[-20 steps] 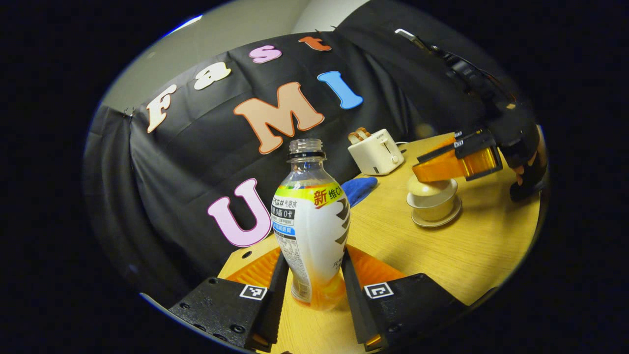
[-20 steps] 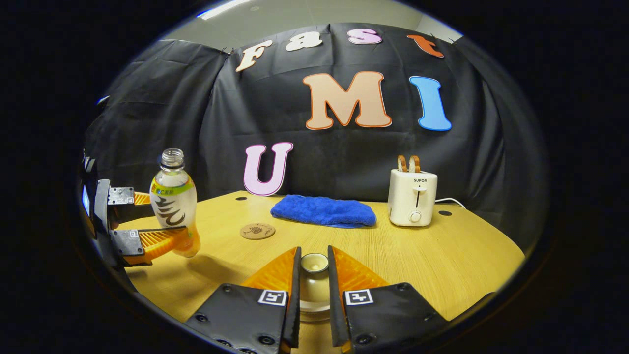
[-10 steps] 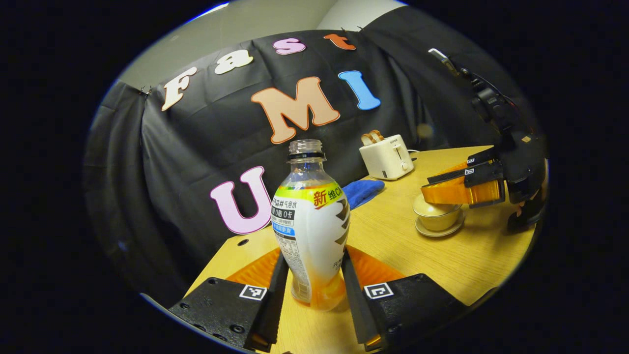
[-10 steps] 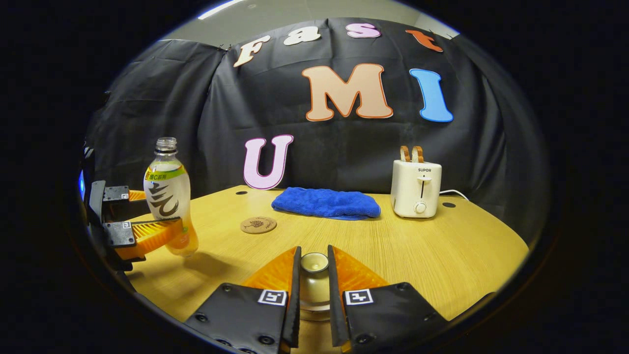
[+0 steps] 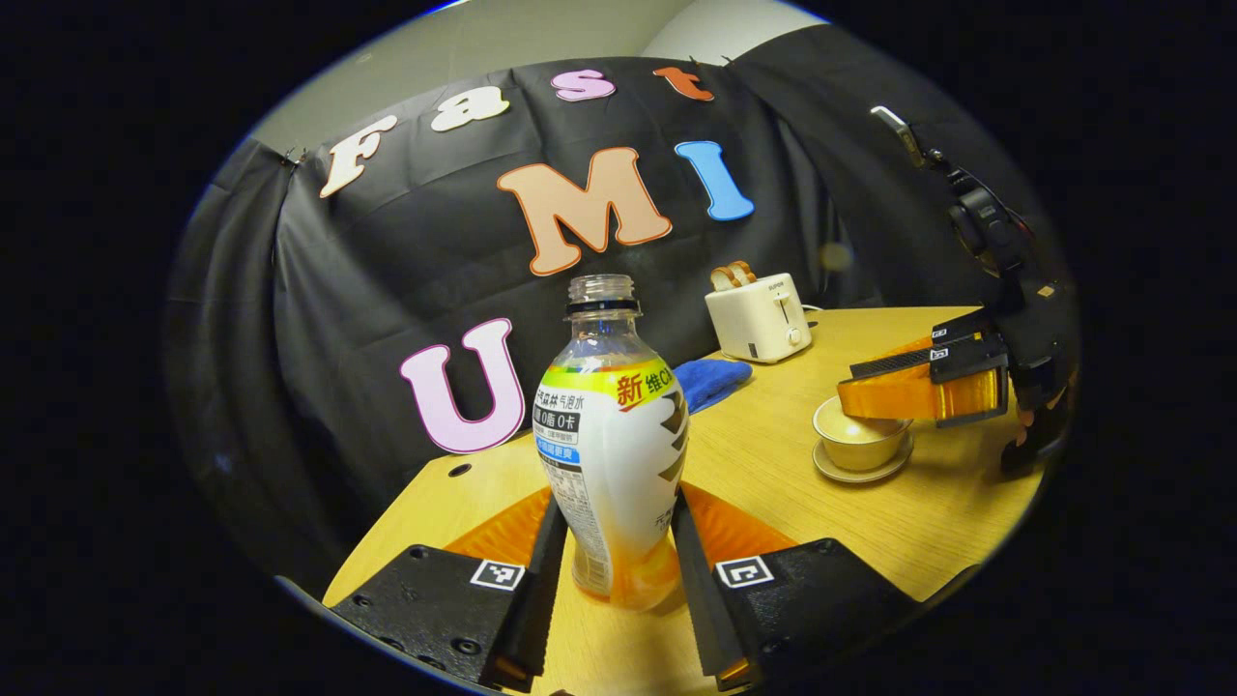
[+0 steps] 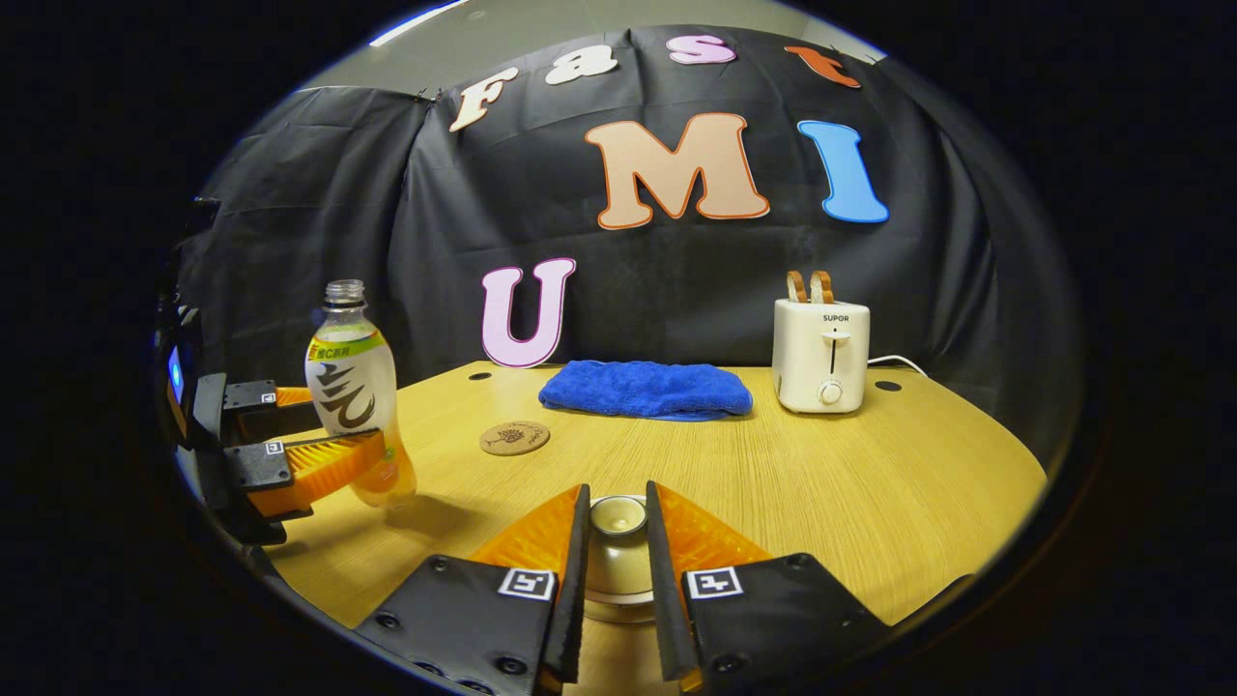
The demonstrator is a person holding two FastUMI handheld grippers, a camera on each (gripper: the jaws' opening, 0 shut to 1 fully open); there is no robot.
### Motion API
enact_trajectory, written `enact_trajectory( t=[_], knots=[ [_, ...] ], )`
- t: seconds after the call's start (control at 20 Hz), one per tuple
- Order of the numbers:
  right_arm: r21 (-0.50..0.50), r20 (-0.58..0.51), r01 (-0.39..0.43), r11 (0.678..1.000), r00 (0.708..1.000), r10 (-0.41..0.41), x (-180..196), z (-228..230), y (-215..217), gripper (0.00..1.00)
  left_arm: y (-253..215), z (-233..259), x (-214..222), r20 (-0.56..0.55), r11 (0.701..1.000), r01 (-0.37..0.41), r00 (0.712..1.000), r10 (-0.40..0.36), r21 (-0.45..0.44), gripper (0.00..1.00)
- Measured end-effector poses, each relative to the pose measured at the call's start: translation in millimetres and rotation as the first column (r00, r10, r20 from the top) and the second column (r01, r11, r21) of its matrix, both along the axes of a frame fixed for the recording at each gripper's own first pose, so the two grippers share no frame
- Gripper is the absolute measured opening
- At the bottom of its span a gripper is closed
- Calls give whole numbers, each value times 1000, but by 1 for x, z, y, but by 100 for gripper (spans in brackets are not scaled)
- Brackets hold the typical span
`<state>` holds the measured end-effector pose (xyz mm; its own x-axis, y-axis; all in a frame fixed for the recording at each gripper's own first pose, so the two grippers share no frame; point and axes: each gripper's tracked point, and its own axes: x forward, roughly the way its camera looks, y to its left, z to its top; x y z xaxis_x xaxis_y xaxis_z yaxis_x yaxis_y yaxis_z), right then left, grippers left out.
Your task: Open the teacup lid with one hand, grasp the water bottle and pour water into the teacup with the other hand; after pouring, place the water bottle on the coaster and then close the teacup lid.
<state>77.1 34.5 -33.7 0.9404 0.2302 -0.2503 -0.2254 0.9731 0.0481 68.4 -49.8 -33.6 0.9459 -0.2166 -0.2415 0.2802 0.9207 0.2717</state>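
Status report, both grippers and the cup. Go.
Left gripper shut on water bottle, upright. Right gripper shut on teacup lid, lifted off teacup. Coaster unoccupied.

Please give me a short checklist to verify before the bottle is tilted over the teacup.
1. Left hand-held gripper shut on the water bottle: ok.
2. Bottle cap off, neck open: ok.
3. Right hand-held gripper shut on the teacup lid: ok.
4. Lid lifted off the teacup: ok.
5. Bottle mouth above the teacup: not ok, it stands apart.
6. Coaster free for the bottle: ok.
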Motion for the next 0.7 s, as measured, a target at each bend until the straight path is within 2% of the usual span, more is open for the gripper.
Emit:
enact_trajectory(
  t=[0.05,0.2,0.35,0.4,0.7],
  knots=[
    [-3,3,0,1000,1000,0,-2,1,0,35,-1,0,3,-4,1000,3,1000,-3,-1,57],
    [-6,9,-9,1000,1000,9,-5,2,1,69,-3,0,11,-12,1000,3,1000,-3,-16,57],
    [-6,22,0,1000,1000,0,-5,6,-4,77,-7,0,18,-15,999,9,1000,-9,-41,58],
    [4,29,5,1000,1000,-5,-6,9,-7,84,-8,-1,22,-19,999,9,1000,-10,-49,58],
    [62,91,51,997,994,-56,-6,40,-33,84,-4,1,46,-33,990,-21,999,17,-138,58]
  ],
)
